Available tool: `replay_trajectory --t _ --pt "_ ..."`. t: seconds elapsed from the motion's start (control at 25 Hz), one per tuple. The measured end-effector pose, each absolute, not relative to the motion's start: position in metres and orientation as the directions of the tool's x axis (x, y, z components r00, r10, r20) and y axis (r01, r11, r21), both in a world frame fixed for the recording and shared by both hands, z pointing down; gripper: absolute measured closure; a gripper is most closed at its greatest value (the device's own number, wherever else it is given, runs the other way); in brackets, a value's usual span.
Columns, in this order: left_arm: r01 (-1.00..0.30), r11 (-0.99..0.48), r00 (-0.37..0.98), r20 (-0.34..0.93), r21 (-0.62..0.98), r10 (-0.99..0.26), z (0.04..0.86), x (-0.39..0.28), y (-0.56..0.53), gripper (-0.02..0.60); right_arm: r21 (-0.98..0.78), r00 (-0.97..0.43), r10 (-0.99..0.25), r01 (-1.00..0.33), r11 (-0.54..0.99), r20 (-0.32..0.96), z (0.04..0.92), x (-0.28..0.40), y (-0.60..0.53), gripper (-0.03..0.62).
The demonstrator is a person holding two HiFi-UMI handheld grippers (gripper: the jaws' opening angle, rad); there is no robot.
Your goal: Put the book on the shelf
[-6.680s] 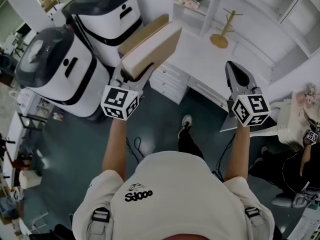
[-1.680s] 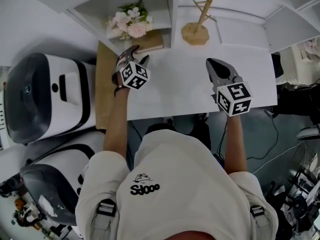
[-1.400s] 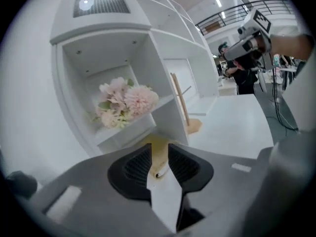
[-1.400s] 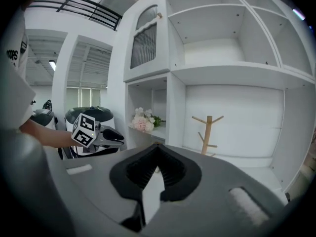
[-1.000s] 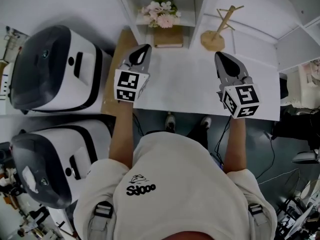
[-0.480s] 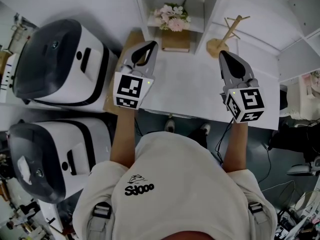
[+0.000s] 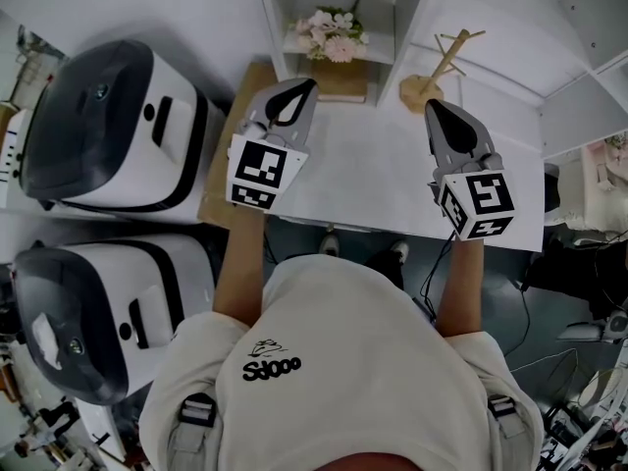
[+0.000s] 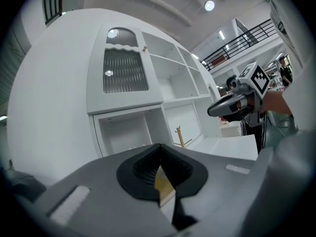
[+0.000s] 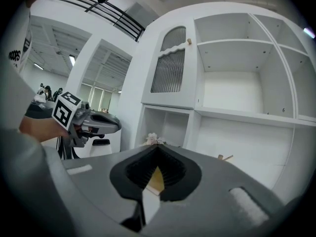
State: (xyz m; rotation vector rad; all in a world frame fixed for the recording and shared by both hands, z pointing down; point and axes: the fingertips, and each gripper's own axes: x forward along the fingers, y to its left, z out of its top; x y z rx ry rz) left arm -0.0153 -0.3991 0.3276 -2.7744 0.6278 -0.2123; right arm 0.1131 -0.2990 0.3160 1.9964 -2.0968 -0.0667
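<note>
The tan book (image 7: pixel 340 78) lies flat in the low shelf cubby (image 7: pixel 278 29), under a bunch of pink and white flowers (image 7: pixel 331 33). My left gripper (image 7: pixel 305 85) hovers over the white desk (image 7: pixel 378 180) just in front of the book, shut and empty. My right gripper (image 7: pixel 434 107) hangs further right, level with it, also shut with nothing in it. In the left gripper view the shut jaws (image 8: pixel 159 147) show a tan sliver of the book (image 8: pixel 163 182) behind them. In the right gripper view the tips (image 9: pixel 157 148) meet below the flowers (image 9: pixel 154 138).
A wooden peg stand (image 7: pixel 428 78) sits on the desk right of the cubby. A brown board (image 7: pixel 222 160) lies along the desk's left edge. Two large white-and-black machines (image 7: pixel 108 126) (image 7: pixel 98 302) stand to the left. Open white shelves (image 9: pixel 237 83) rise above the desk.
In the oldest frame my left gripper held the book; now the book lies in the cubby. Over the last second both shut grippers stay nearly still above the desk.
</note>
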Motion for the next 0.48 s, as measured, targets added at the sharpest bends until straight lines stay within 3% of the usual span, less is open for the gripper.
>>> replay_trajectory --t 0.48 --pt "-0.353 -0.889 0.915 0.091 -0.291 -0.393 0.335 0.005 -0.390 0.563 0.210 0.000 -0.988 -0.977 0.033 0.155 0.317 0.127 -0.288 0.592"
